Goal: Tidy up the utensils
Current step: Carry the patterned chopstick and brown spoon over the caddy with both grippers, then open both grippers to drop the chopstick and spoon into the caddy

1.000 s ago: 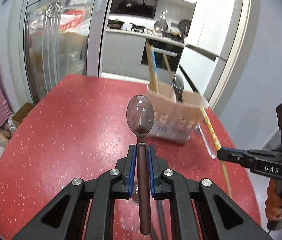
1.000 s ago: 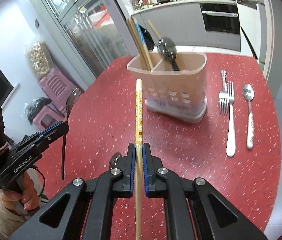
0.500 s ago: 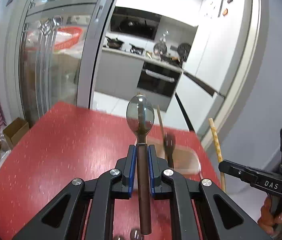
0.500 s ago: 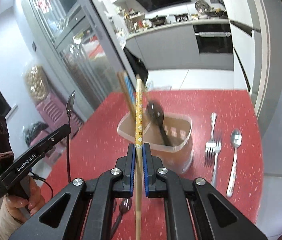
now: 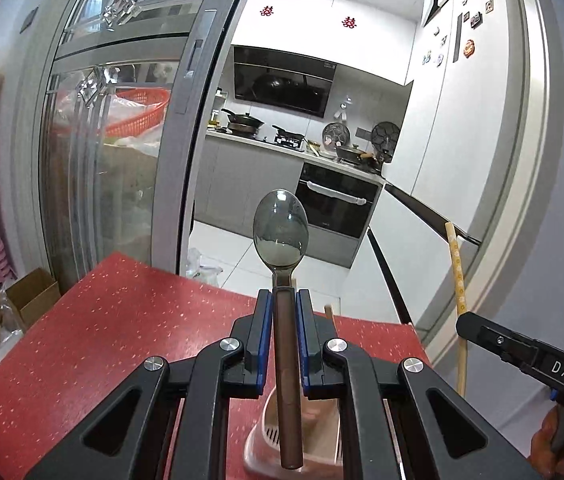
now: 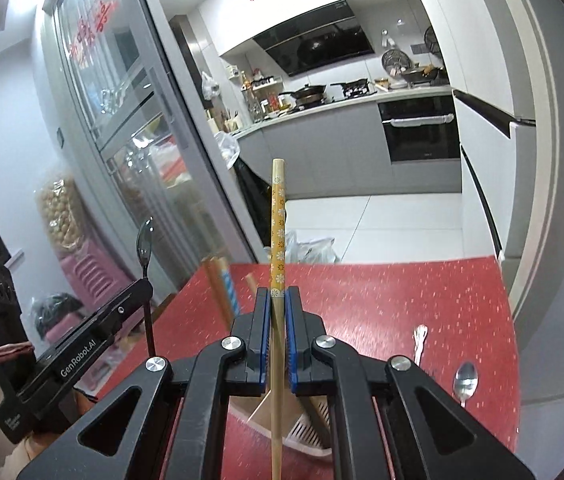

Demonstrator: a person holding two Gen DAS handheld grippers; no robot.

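Left gripper (image 5: 282, 300) at lower centre, blue pads clamped on the brown handle of a spoon (image 5: 280, 236), bowl pointing up and away, handle end hanging over a pale utensil holder (image 5: 266, 436). Holder standing on a red speckled table (image 5: 94, 332), largely hidden behind the black gripper arms. At right edge, right gripper (image 5: 461, 322) marked "DAS", closed on a patterned yellow chopstick (image 5: 457, 276) held near upright; part of a hand (image 5: 553, 440) below. Beyond the table: glass sliding door (image 5: 122, 140), kitchen counter with pans, oven (image 5: 333, 208), white refrigerator (image 5: 469, 120) bearing magnets.
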